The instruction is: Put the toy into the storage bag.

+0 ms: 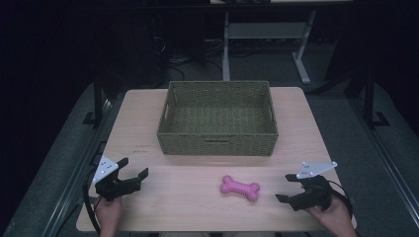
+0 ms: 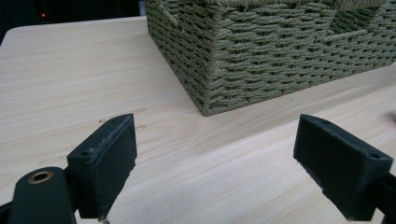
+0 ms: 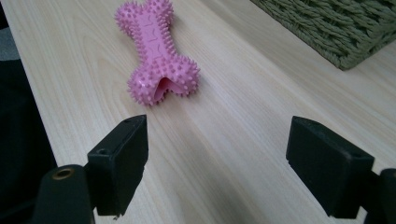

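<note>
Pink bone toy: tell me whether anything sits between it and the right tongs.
Nothing visible does. The right tongs stand open, with bare table between them and the pink bone toy. The woven basket lies off to the side, out of that path.

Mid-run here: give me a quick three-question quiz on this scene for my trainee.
1. True or false: the pink bone toy already lies inside the woven basket.
2. Which gripper is nearer the toy: A) left gripper B) right gripper?
3. Fill in: both grippers' jaws stand ____.

Key:
1. False; it lies on the table, in front of the basket.
2. B; the toy lies just ahead of its jaws in the right gripper view.
3. open, with nothing between them.
</note>
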{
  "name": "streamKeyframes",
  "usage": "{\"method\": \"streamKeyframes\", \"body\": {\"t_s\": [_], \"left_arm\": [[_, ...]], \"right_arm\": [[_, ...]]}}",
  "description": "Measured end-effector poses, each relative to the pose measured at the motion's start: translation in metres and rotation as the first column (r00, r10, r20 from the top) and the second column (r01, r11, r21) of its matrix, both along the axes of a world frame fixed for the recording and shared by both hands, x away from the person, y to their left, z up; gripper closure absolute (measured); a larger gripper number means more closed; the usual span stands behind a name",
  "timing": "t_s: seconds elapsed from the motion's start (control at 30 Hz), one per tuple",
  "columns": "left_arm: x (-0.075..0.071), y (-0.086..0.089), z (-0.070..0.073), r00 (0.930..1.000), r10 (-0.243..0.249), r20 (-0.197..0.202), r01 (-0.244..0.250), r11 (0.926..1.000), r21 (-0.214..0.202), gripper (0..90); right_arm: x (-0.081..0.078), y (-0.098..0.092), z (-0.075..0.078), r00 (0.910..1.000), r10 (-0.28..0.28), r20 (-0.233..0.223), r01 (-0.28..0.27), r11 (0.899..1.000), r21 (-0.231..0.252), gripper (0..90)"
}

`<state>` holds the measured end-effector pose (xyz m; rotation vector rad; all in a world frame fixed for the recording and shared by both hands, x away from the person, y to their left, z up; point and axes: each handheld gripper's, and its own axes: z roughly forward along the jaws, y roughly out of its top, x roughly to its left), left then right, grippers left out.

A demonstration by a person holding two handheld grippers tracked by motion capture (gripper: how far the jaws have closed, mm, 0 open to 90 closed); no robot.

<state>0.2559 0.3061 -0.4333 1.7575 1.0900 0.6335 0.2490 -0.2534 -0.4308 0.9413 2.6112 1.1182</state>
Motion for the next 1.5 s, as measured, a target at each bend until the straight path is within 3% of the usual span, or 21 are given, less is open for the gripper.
{"method": "streamKeyframes", "body": {"t_s": [0.4, 1.0, 1.27, 1.5], "left_arm": [[0.000, -0.001, 0.000, 1.0000, -0.003, -0.003, 0.003, 1.0000, -0.003, 12.8], [0.000, 0.001, 0.000, 1.0000, 0.002, 0.000, -0.002, 1.0000, -0.009, 12.8], [0.000, 0.001, 0.001, 1.0000, 0.001, 0.001, -0.001, 0.9998, -0.021, 12.8], [0.000, 0.002, 0.001, 1.0000, 0.003, 0.004, -0.003, 0.9997, -0.024, 12.8]], "right_arm": [[0.008, 0.017, 0.007, 0.9980, 0.057, -0.027, -0.059, 0.997, -0.051, 19.7], [0.017, 0.041, 0.019, 0.9904, 0.130, -0.048, -0.133, 0.988, -0.079, 18.7], [0.022, 0.056, 0.024, 0.9841, 0.166, -0.064, -0.172, 0.978, -0.114, 18.9], [0.028, 0.073, 0.025, 0.9749, 0.213, -0.064, -0.221, 0.963, -0.153, 19.1]]}}
